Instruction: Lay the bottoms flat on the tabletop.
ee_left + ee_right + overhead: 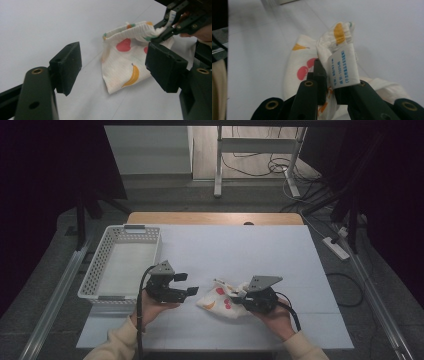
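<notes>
White fruit-print garment [220, 299] pinched by right gripper [329, 82], label hiding its pads, left gripper [113, 67] wide.

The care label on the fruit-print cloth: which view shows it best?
The right gripper view: the care label stands close up above the right gripper, its blue print visible. The left gripper view shows a sliver of it; from the high view it is too small to tell.

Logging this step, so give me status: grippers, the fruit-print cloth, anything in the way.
Right gripper shut on fruit-print cloth at its elastic edge. Left gripper open, short of it. White basket off left, nothing blocking.
</notes>
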Motion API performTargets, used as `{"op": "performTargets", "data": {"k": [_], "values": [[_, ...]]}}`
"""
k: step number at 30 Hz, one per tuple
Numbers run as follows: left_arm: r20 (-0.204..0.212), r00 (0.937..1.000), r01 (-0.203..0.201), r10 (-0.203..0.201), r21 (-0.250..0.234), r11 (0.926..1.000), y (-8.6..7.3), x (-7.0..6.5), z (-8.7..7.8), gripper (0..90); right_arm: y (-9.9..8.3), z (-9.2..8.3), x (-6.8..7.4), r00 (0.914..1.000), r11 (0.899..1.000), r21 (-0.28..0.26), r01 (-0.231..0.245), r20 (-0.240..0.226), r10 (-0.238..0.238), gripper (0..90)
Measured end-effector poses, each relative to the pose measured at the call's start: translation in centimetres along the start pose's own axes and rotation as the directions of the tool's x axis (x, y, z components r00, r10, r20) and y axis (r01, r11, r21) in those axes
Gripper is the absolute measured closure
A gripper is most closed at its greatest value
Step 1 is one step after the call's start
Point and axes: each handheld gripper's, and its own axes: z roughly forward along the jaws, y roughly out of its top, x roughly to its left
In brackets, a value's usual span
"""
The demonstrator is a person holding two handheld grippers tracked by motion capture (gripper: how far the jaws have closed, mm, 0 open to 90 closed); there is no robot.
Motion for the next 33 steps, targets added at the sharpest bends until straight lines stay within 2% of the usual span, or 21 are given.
{"op": "performTargets", "data": {"k": [5, 8, 11, 14, 17, 20, 23, 25, 28, 30, 33], "values": [[0.001, 1.0000, 0.000, 0.000, 0.012, 0.9999, -0.2, 0.0, 0.3, 28.8, -0.4, 0.1, 1.5, 0.9989, 0.999, 0.021, 0.039, -0.029, -0.038, 81.0], [0.001, 1.0000, 0.000, 0.000, 0.012, 0.9999, -0.1, 0.0, 0.3, 28.8, -0.5, 0.4, 2.5, 0.9955, 0.995, 0.043, 0.086, -0.044, -0.084, 80.9], [0.003, 1.0000, -0.005, 0.005, 0.013, 0.9999, -0.1, 0.0, 0.4, 28.8, -0.6, 0.8, 3.3, 0.9912, 0.989, 0.068, 0.129, -0.038, -0.127, 78.3], [0.006, 1.0000, -0.004, 0.004, 0.016, 0.9999, -0.2, -0.1, 0.4, 28.9, -0.6, 1.2, 3.9, 0.9909, 0.989, 0.081, 0.127, -0.057, -0.122, 75.3], [0.009, 1.0000, -0.001, 0.001, 0.020, 0.9998, -0.3, 0.0, 0.6, 29.2, -0.7, 1.4, 4.3, 0.9868, 0.983, 0.097, 0.157, -0.055, -0.152, 72.4], [0.010, 0.9999, -0.003, 0.003, 0.025, 0.9997, -0.3, 0.0, 0.7, 29.3, -0.7, 1.3, 4.1, 0.9893, 0.987, 0.087, 0.136, -0.066, -0.130, 59.9], [0.011, 0.9999, -0.002, 0.002, 0.025, 0.9997, -0.3, 0.0, 0.7, 29.3, -0.5, 0.5, 3.8, 0.9941, 0.995, 0.024, 0.098, -0.050, -0.096, 47.7], [0.009, 1.0000, -0.001, 0.001, 0.024, 0.9997, -0.3, 0.0, 0.7, 29.3, -0.1, -0.4, 3.5, 0.9970, 0.998, -0.026, 0.063, -0.042, -0.064, 44.4], [0.008, 1.0000, -0.001, 0.001, 0.025, 0.9997, -0.3, 0.0, 0.8, 29.3, 0.2, -1.7, 2.5, 0.9997, 0.996, -0.086, 0.010, -0.022, -0.012, 41.2], [0.008, 1.0000, 0.000, 0.000, 0.023, 0.9997, -0.3, 0.0, 0.8, 29.3, 0.4, -2.3, 1.8, 0.9996, 0.993, -0.117, -0.017, 0.022, 0.019, 38.5], [0.009, 1.0000, -0.002, 0.002, 0.025, 0.9997, -0.3, -0.1, 0.8, 29.3, 0.8, -3.0, 0.7, 0.9940, 0.991, -0.125, -0.046, 0.093, 0.058, 38.7]]}}
